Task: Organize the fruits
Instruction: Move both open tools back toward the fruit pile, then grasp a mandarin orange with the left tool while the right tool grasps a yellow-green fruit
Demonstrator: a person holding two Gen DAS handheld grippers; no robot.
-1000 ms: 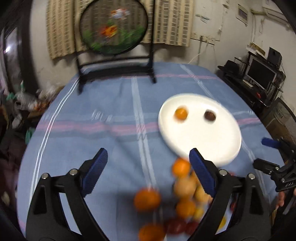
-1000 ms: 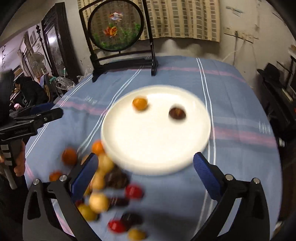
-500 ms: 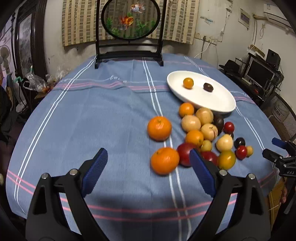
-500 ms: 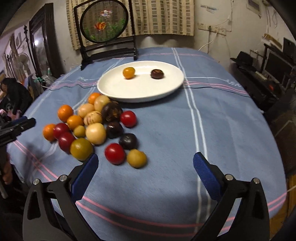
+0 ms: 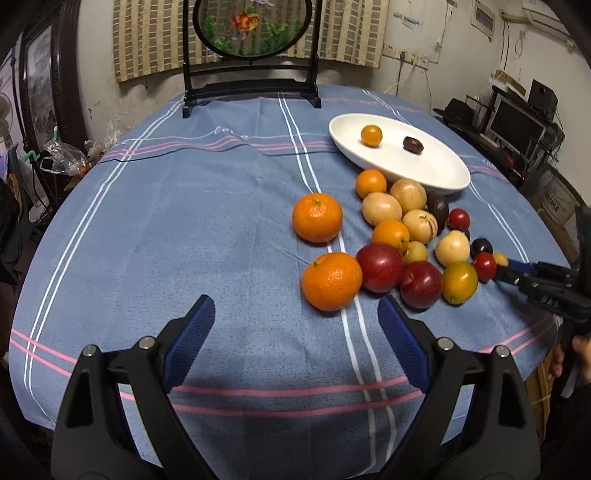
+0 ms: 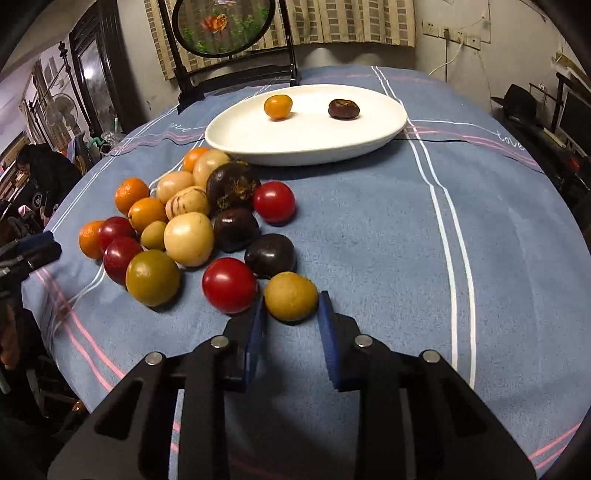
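Note:
A white plate [image 5: 424, 162] [image 6: 314, 133] holds a small orange fruit [image 5: 371, 135] [image 6: 277, 107] and a dark brown one [image 5: 412, 144] [image 6: 344, 109]. In front of it a heap of mixed fruit [image 5: 399, 229] [image 6: 184, 221] lies on the blue cloth. My right gripper [image 6: 291, 297] is at the heap's near edge, its jaws closing with both pads against a small yellow-brown fruit [image 6: 291, 296] [image 5: 500, 258]. My left gripper [image 5: 295, 301] stands open above the cloth, just short of a large mandarin [image 5: 331, 280], with nothing between its fingers.
A black stand with a round fish picture [image 5: 251, 29] [image 6: 225, 26] occupies the table's far edge. Past the table are monitors and shelves [image 5: 513, 122] on the right, plastic bags [image 5: 62, 158] on the left, and a seated person [image 6: 40, 173].
Both grippers have drawn back from over the plate and sunk toward the heap. The right jaws went from wide open to closed around the yellow-brown fruit. The left jaws stayed open.

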